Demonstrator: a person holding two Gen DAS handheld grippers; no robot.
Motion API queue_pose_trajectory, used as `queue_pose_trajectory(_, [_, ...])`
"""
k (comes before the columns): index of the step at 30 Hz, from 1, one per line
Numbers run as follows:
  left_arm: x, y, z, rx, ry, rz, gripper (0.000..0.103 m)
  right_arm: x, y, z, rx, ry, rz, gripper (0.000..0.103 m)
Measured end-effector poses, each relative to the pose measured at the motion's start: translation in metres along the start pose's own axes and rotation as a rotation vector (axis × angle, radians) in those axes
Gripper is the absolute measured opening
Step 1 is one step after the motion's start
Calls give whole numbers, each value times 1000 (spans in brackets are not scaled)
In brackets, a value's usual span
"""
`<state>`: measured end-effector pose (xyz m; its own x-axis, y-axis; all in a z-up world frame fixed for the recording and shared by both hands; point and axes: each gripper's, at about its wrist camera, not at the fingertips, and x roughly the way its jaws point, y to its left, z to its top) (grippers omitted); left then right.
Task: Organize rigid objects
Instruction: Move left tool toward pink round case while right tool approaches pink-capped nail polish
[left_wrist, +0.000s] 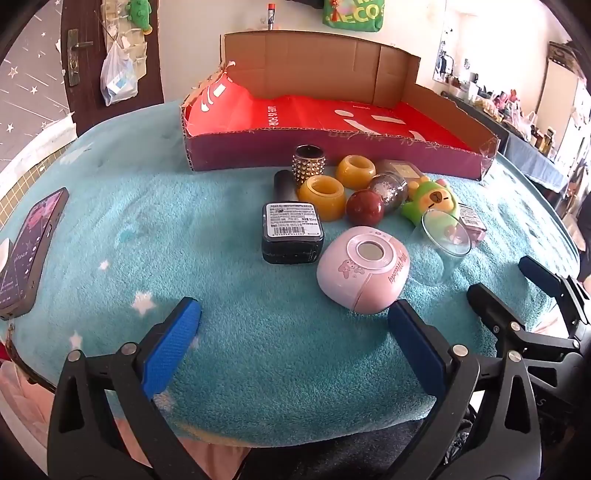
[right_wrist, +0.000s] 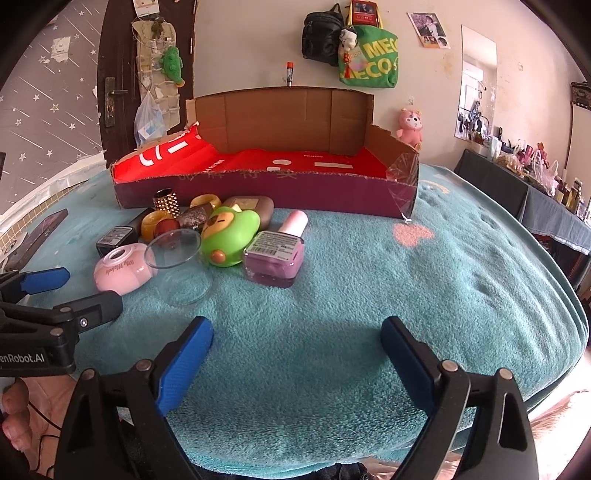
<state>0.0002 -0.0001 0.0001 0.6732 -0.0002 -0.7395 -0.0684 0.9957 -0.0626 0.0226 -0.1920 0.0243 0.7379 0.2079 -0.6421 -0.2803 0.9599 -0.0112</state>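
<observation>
Small rigid objects lie clustered on a teal blanket (left_wrist: 229, 347) in front of a shallow cardboard box with a red lining (left_wrist: 332, 122). Among them are a pink round device (left_wrist: 364, 269), a black nail-polish bottle (left_wrist: 291, 230), two amber rings (left_wrist: 323, 195), a studded cup (left_wrist: 309, 162), a dark red ball (left_wrist: 365, 208), a green toy (left_wrist: 432, 201), a clear glass cup (left_wrist: 443, 240) and a purple nail-polish bottle (right_wrist: 275, 256). My left gripper (left_wrist: 293, 332) is open and empty, just short of the pink device. My right gripper (right_wrist: 297, 345) is open and empty, short of the purple bottle.
A phone (left_wrist: 31, 251) lies at the blanket's left edge. The box (right_wrist: 266, 173) stands behind the cluster with a tall back wall. The right gripper shows at the right of the left wrist view (left_wrist: 524, 295). A cluttered side table (right_wrist: 546, 184) stands at the far right.
</observation>
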Motion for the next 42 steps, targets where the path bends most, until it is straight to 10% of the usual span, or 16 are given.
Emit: queue_pose_trajectory(42, [0,-9,1,77,27,80,101,2,2,1,-9,5,6,87])
